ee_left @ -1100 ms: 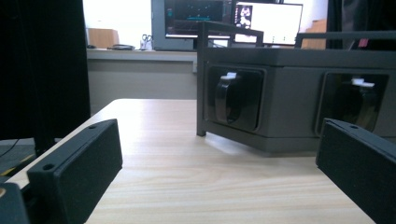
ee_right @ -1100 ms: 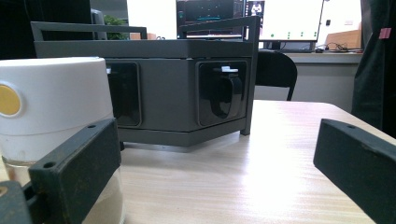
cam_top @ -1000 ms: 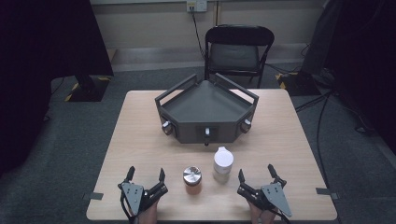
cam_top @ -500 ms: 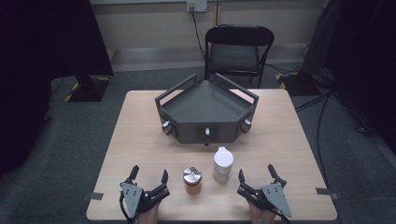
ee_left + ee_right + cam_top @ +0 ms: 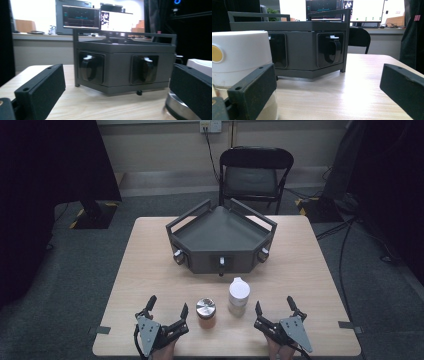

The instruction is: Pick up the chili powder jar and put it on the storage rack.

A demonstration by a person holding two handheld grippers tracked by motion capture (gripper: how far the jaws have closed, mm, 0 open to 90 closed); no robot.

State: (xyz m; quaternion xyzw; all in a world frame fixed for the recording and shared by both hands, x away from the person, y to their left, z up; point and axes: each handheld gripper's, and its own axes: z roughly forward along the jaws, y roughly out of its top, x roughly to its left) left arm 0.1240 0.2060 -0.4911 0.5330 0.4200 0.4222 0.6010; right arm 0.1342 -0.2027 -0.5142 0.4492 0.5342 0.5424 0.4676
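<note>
Upright, the steel-lidded jar [image 5: 205, 312] and white-capped bottle [image 5: 238, 296] stand between two open claws

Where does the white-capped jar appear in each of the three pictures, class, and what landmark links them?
High view: white-capped jar stands near the front of the table, right of centre.
Left gripper view: white cap at the right edge.
Right gripper view: large at the left.
Shared landmark: the grey tray behind it.

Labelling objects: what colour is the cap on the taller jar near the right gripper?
White, on the clear tall jar; the right gripper view shows it best.
</note>
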